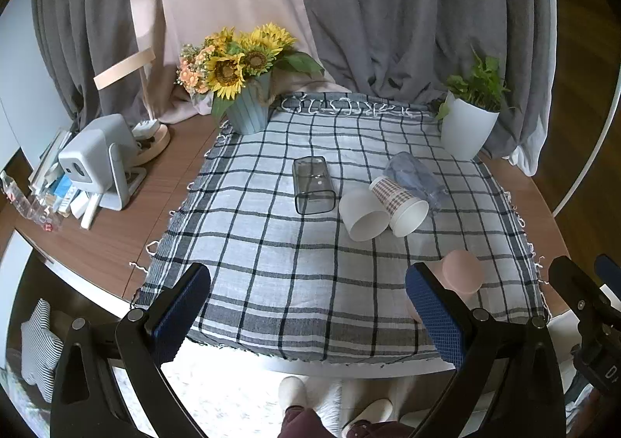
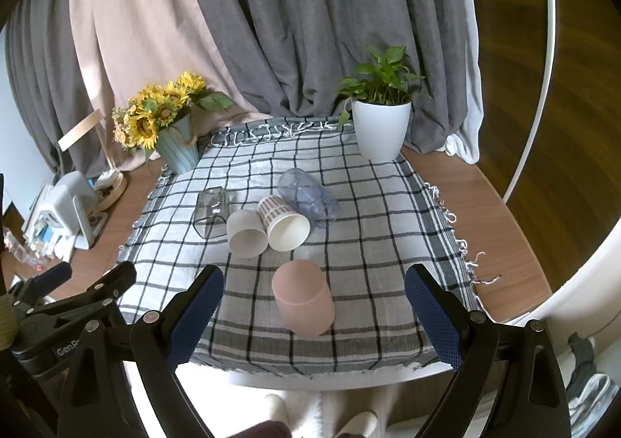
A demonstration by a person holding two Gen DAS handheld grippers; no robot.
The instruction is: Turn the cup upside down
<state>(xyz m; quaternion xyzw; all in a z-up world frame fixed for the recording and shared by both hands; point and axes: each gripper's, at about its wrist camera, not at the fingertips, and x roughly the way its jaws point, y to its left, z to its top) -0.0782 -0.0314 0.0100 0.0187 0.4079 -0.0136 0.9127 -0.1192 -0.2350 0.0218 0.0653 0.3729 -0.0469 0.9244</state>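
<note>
Your checked cloth [image 2: 349, 244] covers the surface. The pink cup [image 2: 302, 296] stands mouth-down near its front edge, four cups lying behind. Both your right gripper [image 2: 313, 315] and left gripper [image 1: 308, 315] hang empty, jaws wide apart. Reach carelessly and you could topple it.

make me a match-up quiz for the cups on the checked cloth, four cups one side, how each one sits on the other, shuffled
Cups:
1. pink cup
2. plaid paper cup
3. clear square tumbler
4. bluish clear cup

How it sits:
A. on its side, leftmost in the row
B. on its side, farthest back, nearest the white plant pot
C. upside down, alone, nearest the grippers
D. on its side between the plain white cup and the bluish one

Pairs: 1-C, 2-D, 3-A, 4-B
</note>
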